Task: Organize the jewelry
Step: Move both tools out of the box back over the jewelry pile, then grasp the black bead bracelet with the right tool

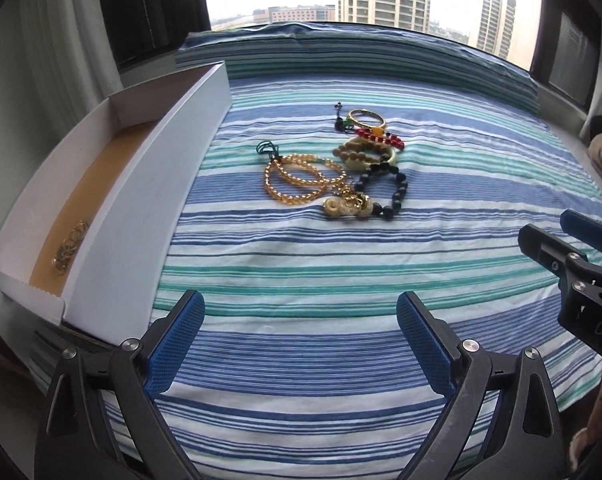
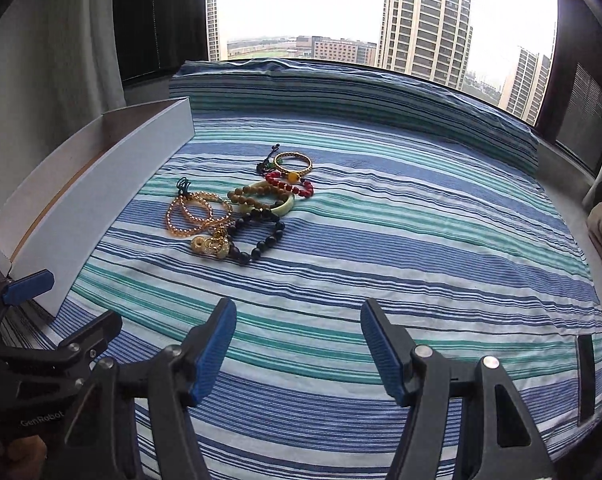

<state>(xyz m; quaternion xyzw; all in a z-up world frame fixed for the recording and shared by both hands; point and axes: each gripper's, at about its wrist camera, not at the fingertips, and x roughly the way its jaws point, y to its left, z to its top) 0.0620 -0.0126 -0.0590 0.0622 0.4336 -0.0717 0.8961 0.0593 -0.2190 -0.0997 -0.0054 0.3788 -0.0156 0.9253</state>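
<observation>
two tongs | left tongs (image 1: 301, 344) gaping wide, empty | right tongs (image 2: 299, 350) parted, empty, above striped cloth (image 2: 381, 248)

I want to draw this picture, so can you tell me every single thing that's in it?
Striped cloth: one, blue, white and teal, under everything.
White box: one, open, left of the cloth.
Gold chain: one, inside the box.
Amber bead strands: looped, left of the pile.
Black bead bracelet: one, near right of pile.
Brown bead bracelet: one, middle.
Pale green bangle: one, middle.
Red bead bracelet: one, further back.
Gold bangle: one, furthest back.
Window: tower blocks outside.
Left gripper: open, empty.
Right gripper: open, empty.
</observation>
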